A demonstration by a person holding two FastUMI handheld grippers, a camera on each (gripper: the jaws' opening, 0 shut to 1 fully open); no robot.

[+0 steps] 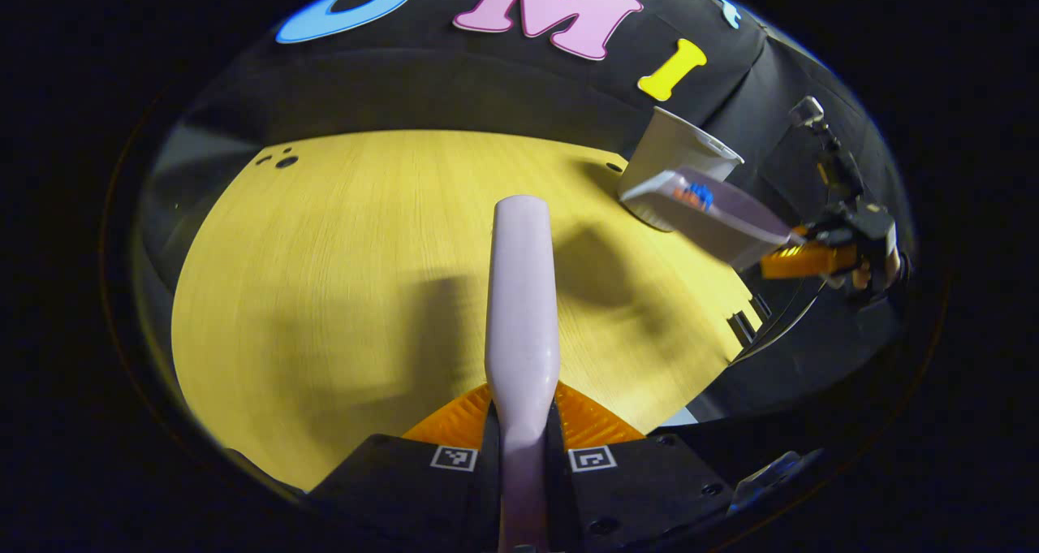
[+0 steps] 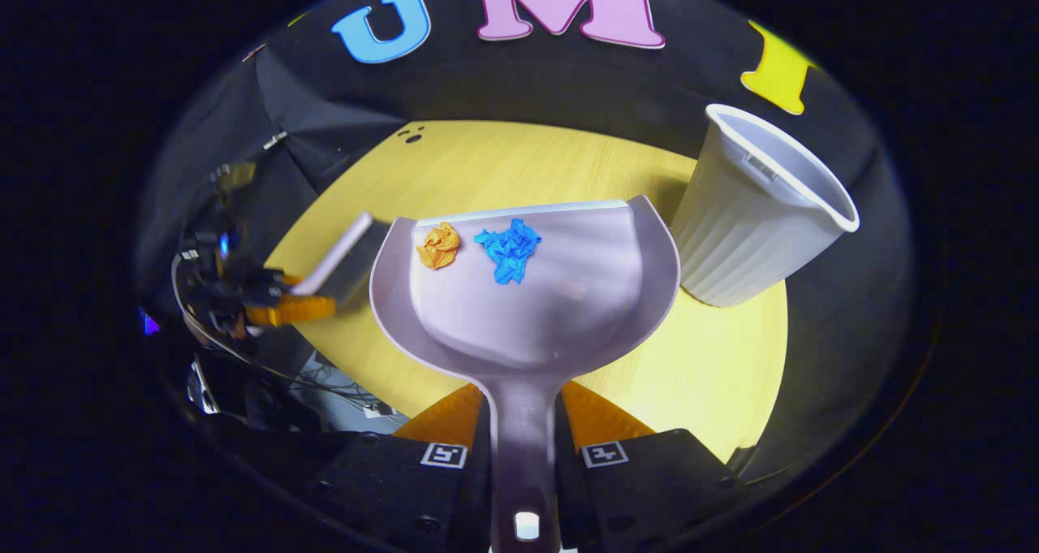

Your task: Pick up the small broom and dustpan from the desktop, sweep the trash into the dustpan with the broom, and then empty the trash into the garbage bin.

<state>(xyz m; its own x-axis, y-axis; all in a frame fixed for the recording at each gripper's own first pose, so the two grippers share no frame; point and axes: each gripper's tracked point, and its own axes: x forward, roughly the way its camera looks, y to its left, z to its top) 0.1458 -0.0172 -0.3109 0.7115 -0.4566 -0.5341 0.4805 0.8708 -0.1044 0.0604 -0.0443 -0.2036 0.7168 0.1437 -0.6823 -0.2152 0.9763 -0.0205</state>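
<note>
Lilac plastic dustpan (image 2: 536, 293), handle clamped in right gripper (image 2: 523, 423), carries orange wad (image 2: 438, 245) and blue wad (image 2: 508, 249) near its lip, beside garbage bin (image 2: 755, 212). Left gripper (image 1: 523, 423) clamps broom (image 1: 523, 293) over counter (image 1: 325, 277). Advice: clear bin rim, then tip lip-down gradually.

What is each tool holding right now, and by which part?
Left tool clamps the broom by its handle. Right tool clamps the dustpan by its handle.

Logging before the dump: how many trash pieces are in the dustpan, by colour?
Orange wad: 1
Blue wad: 1
Total in the dustpan: 2
</note>
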